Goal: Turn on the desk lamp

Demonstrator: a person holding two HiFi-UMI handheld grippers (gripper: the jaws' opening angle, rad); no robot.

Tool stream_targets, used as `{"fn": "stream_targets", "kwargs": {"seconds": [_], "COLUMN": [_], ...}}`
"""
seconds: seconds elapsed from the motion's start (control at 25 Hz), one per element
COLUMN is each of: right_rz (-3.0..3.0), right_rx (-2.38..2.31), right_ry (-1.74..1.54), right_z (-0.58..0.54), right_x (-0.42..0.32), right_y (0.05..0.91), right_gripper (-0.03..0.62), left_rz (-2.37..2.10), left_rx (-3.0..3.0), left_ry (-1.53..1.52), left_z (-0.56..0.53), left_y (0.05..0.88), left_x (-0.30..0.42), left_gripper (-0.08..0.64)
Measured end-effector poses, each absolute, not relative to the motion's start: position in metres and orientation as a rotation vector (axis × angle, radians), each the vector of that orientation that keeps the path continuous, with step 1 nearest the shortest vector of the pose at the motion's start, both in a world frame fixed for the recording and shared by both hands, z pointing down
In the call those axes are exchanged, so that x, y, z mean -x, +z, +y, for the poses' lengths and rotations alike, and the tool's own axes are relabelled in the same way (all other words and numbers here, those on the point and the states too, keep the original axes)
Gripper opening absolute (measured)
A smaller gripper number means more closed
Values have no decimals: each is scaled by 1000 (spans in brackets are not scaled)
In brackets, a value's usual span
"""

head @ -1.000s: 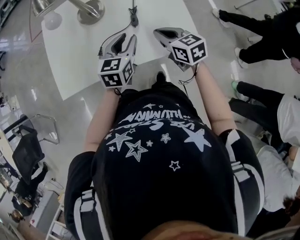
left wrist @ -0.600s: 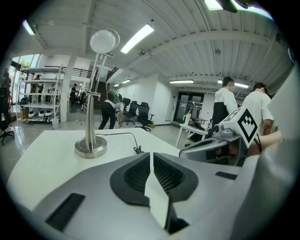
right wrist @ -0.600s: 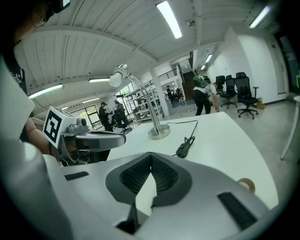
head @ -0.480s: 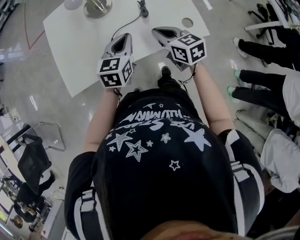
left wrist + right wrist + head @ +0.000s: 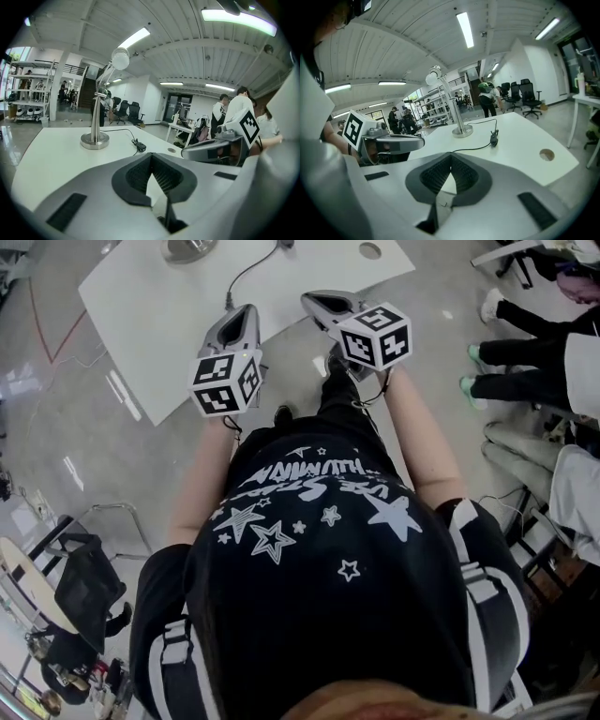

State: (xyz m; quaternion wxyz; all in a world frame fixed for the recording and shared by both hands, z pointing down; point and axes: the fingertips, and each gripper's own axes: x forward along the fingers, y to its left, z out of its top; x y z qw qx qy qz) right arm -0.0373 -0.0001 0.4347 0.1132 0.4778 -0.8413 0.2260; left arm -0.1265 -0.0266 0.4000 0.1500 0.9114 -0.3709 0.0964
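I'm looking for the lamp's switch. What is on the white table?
The lamp stands on the table, its cord with an inline switch trailing across. The left gripper and right gripper cover part of the near edge.

The left hand-held gripper (image 5: 151, 156) has just closed its jaws, tips meeting with nothing between them. Beyond them lies the white worktop (image 5: 51, 159), where the desk lamp (image 5: 95, 117) stands upright on its round base, head raised to the right. Its cord's inline switch (image 5: 139, 147) lies near the base. The right hand-held gripper (image 5: 187, 152) shows at the right.
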Motion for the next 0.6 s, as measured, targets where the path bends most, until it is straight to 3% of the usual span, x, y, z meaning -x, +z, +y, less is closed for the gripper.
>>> {"fn": "stream_targets", "kwargs": {"seconds": [0.6], "right_rz": [-2356], "right_rx": [-1624], "right_ry": [609], "right_z": [82], "right_x": [58], "right_y": [428], "right_gripper": [6], "left_rz": [-885], "left_rx": [-2700], "left_ry": [240], "left_z": [33], "left_y": [385], "left_x": [143], "left_gripper": [11]}}
